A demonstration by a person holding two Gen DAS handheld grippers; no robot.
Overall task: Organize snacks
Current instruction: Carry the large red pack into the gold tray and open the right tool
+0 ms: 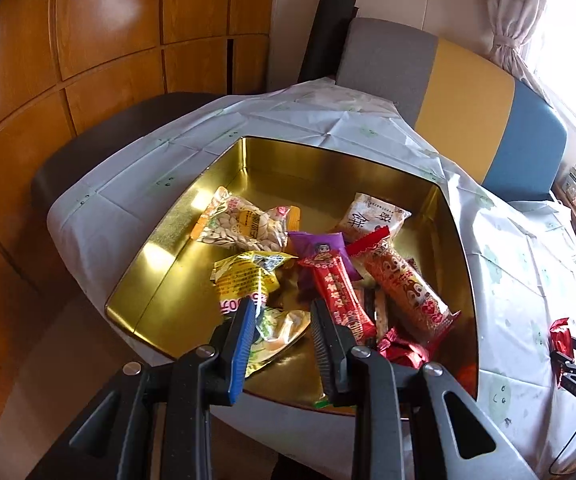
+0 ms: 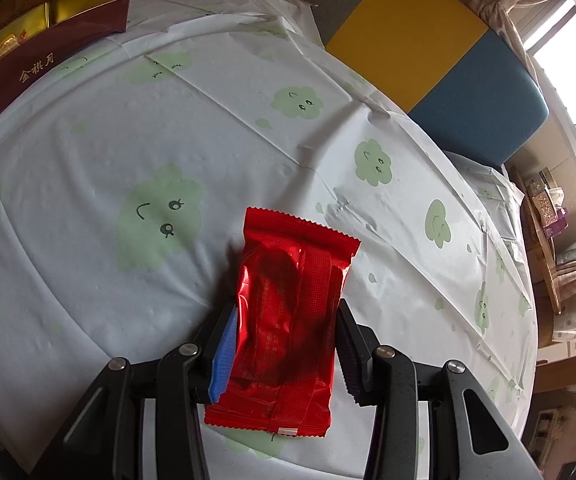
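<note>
A gold tin (image 1: pixel 176 240) sits on the table and holds several snack packets: a seed packet (image 1: pixel 244 226), a yellow packet (image 1: pixel 248 278), a purple packet (image 1: pixel 321 250) and red bars (image 1: pixel 403 284). My left gripper (image 1: pixel 282 308) hovers open and empty over the tin's near side. My right gripper (image 2: pixel 286 312) is shut on a red foil packet (image 2: pixel 288 304) just above the tablecloth. In the left wrist view the right gripper and its red packet (image 1: pixel 561 338) show at the far right. The tin's dark red side (image 2: pixel 28 68) shows at the top left of the right wrist view.
A white tablecloth with green cloud faces (image 2: pixel 160 216) covers the round table. A grey, yellow and blue chair back (image 2: pixel 427 48) stands behind it. Wooden cupboards (image 1: pixel 88 60) are on the left. A shelf with boxes (image 2: pixel 547 208) is at the right.
</note>
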